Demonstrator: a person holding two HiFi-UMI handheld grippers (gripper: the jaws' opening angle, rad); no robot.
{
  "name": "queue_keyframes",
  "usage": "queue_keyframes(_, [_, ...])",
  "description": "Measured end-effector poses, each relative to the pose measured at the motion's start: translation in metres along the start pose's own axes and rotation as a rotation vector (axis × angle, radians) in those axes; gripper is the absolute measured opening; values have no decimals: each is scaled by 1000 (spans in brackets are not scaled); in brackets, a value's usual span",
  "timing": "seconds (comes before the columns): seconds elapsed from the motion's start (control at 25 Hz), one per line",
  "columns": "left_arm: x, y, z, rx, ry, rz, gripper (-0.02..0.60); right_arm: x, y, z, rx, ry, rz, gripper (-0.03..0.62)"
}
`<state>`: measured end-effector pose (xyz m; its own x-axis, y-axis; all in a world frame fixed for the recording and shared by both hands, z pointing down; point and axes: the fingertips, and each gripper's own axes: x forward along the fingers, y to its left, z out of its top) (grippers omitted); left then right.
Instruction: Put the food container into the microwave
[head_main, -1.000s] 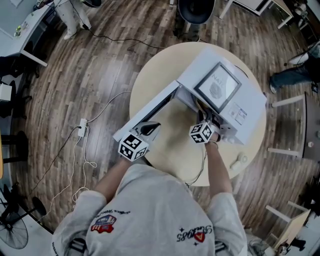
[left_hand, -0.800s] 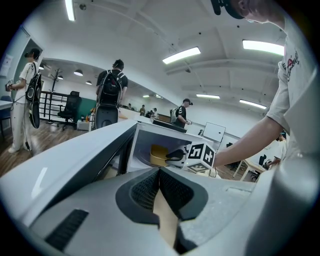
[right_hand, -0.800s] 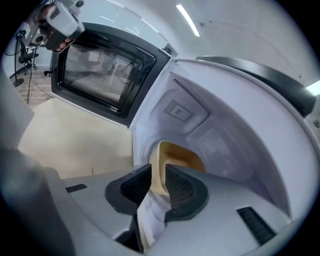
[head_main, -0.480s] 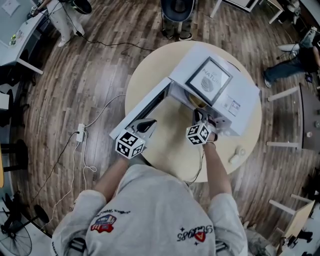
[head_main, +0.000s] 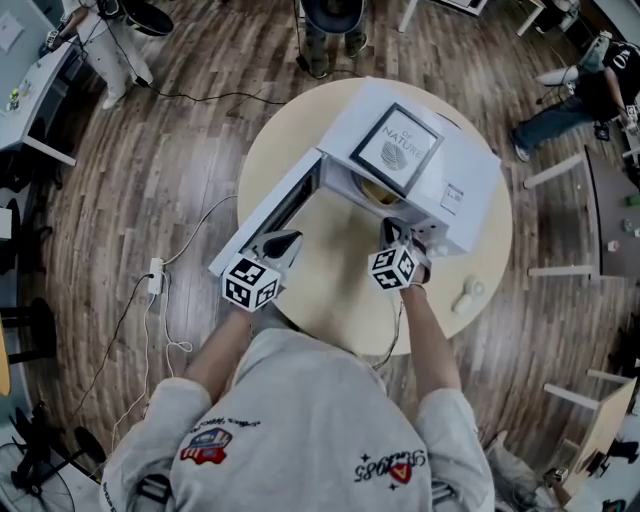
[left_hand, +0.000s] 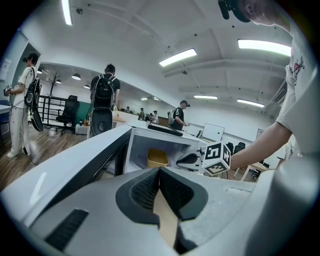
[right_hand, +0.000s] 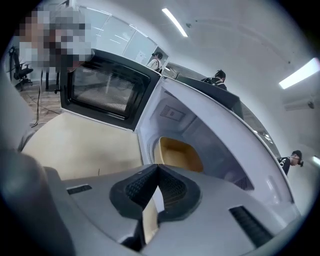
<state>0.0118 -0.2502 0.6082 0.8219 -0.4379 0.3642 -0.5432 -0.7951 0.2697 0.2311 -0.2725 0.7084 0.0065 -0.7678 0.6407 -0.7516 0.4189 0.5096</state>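
Note:
The white microwave (head_main: 410, 160) stands on a round table (head_main: 340, 300) with its door (head_main: 270, 215) swung open to the left. The yellow food container (right_hand: 180, 152) sits inside the cavity, and shows in the left gripper view as the container (left_hand: 157, 158). My right gripper (head_main: 392, 232) hovers just outside the opening with its jaws shut and empty, tips (right_hand: 157, 167) pointing at the container. My left gripper (head_main: 278, 245) is beside the door's outer edge, also shut and empty, its tips (left_hand: 159, 170) aimed toward the cavity. The right gripper (left_hand: 192, 160) is visible from the left one.
A small white object (head_main: 470, 293) lies on the table's right edge. A cable and power strip (head_main: 155, 270) trail over the wooden floor at left. People and chairs stand around the table at a distance. The black door window (right_hand: 107, 90) faces the right gripper.
The head view has shifted, so the table sits higher in frame. My right gripper has drawn back a little from the microwave's mouth. The container stays inside.

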Motion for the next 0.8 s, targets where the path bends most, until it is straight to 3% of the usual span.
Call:
queue_keyframes(0.36, [0, -9, 12, 34, -28, -7, 5, -48, -17, 1, 242, -63, -33, 5])
queue_keyframes(0.8, [6, -35, 31, 75, -88, -14, 5, -111, -31, 3, 374, -181, -65, 5])
